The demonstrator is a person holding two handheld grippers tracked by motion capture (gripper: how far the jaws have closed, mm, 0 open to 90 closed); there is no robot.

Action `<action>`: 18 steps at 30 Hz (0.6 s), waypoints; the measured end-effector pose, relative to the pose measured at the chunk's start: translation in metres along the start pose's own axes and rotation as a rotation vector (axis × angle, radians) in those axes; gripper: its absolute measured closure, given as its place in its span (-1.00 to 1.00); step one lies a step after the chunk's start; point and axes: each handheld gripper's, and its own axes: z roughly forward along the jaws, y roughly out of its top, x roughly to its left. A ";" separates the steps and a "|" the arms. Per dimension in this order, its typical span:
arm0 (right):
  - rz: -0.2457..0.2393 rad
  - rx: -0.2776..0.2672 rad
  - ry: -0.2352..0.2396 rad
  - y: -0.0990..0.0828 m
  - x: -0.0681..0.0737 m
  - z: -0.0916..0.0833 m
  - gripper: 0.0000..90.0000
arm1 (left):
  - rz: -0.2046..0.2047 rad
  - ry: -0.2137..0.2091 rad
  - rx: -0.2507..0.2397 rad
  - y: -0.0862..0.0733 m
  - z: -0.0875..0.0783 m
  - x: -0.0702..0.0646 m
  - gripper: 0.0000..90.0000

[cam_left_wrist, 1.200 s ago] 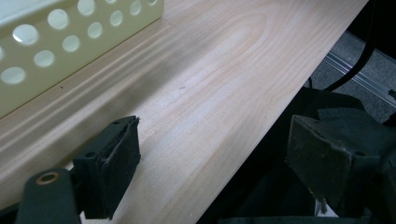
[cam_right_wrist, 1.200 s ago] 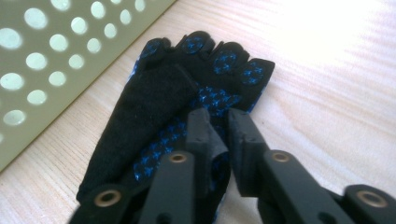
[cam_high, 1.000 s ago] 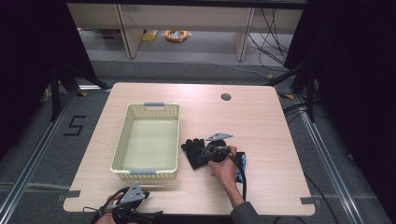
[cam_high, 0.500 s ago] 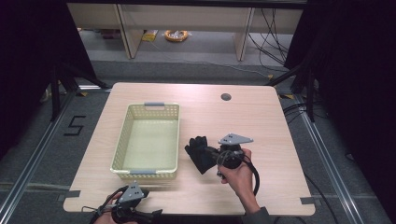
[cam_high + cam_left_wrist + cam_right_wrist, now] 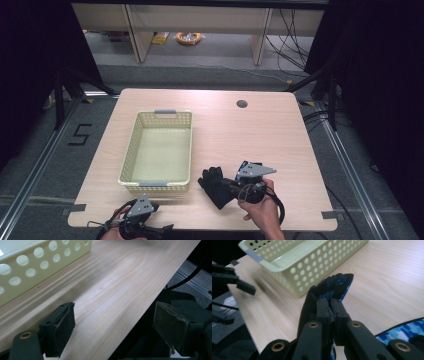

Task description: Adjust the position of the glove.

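Black, blue-patterned glove (image 5: 332,287) sat pinched in our right gripper (image 5: 231,186), just right of the basket's (image 5: 131,152) near corner, fingers pointing toward it. Our left gripper (image 5: 112,330) waited spread at the table (image 5: 260,135) edge. We counted one glove, one basket.

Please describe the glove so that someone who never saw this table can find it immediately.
Start at the pale yellow basket on the wooden table. Just beside its near right corner lies the glove, pinched by the right gripper: it is black with blue pattern.
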 end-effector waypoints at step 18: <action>-0.153 0.109 0.175 -0.003 -0.009 0.003 0.93 | 0.008 -0.010 0.015 -0.001 0.004 -0.001 -0.62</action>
